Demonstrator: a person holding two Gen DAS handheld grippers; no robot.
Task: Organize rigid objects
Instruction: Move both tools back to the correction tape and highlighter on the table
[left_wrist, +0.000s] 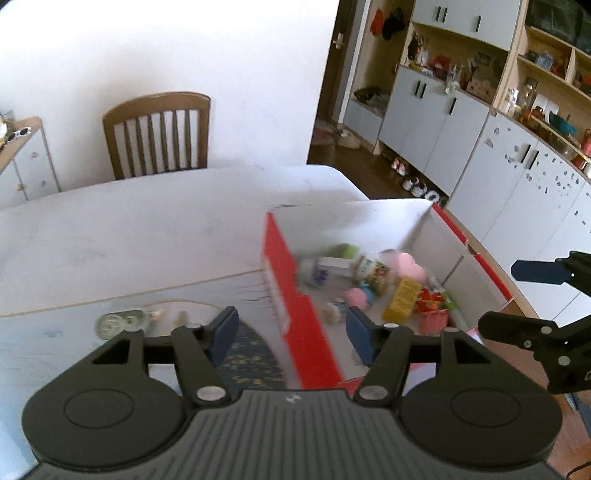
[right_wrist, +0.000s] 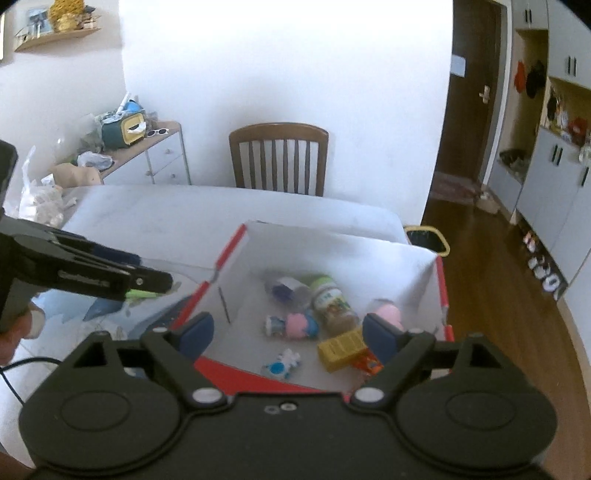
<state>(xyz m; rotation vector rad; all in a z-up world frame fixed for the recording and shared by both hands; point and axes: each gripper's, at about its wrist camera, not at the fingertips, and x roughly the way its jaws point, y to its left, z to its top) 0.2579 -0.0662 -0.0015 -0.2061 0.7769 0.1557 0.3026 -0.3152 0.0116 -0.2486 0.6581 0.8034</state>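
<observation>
A red and white cardboard box (left_wrist: 284, 295) (right_wrist: 388, 258) stands on the table. Inside lie a spice jar (right_wrist: 332, 304) (left_wrist: 373, 271), a small white bottle (right_wrist: 288, 290) (left_wrist: 317, 273), a pink toy (right_wrist: 301, 325) (left_wrist: 358, 297), a yellow carton (right_wrist: 341, 349) (left_wrist: 402, 302) and other small items. My left gripper (left_wrist: 293, 332) is open and empty, straddling the box's left wall. My right gripper (right_wrist: 286, 334) is open and empty above the box's near edge. A small glass jar (left_wrist: 122, 321) lies on the table left of the box.
A wooden chair (right_wrist: 279, 158) (left_wrist: 159, 133) stands behind the white table (left_wrist: 129, 225). A patterned mat (left_wrist: 247, 350) lies under the left gripper. A side cabinet with clutter (right_wrist: 147, 147) is at the left, storage cabinets (left_wrist: 461, 129) at the right. A bin (right_wrist: 428, 240) stands past the table.
</observation>
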